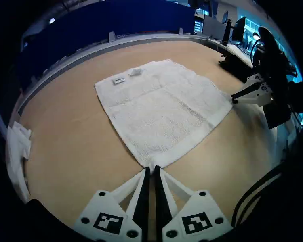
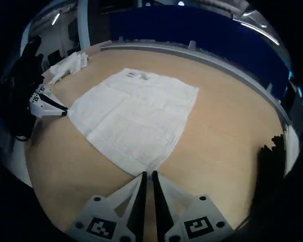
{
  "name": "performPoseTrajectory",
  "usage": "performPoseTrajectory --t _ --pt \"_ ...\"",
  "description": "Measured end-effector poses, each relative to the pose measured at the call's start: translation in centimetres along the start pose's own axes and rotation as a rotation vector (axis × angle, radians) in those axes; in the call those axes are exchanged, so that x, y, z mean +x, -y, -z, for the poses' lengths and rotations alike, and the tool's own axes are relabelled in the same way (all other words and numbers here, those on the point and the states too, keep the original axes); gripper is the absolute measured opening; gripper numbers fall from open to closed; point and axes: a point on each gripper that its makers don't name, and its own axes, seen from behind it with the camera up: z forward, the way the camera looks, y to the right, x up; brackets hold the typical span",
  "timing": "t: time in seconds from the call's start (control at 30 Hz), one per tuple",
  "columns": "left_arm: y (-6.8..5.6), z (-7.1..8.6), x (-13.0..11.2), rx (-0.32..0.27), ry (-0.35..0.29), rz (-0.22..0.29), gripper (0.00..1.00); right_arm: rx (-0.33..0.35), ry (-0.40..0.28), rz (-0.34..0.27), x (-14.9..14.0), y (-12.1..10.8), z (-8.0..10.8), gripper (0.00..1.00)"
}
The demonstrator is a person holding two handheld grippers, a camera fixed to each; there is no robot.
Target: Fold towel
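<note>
Left gripper view: left gripper [image 1: 151, 168] closed tight on a towel [image 1: 163, 109] corner; right gripper [image 2: 148, 173] likewise; pinched cloth itself hidden.

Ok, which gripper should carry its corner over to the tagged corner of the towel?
Probably left. The left gripper sits at the towel corner sharing a side edge with the tags; the right gripper sits at the corner diagonally across.
</note>
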Motion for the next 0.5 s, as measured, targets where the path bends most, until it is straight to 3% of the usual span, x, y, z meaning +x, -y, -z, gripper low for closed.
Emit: performPoseTrajectory --t 0.5 --pt "0.2 1.9 1.4 0.007 -0.025 0.045 0.08 0.014 -0.027 -0.015 2.4 -0.2 1.4 0.11"
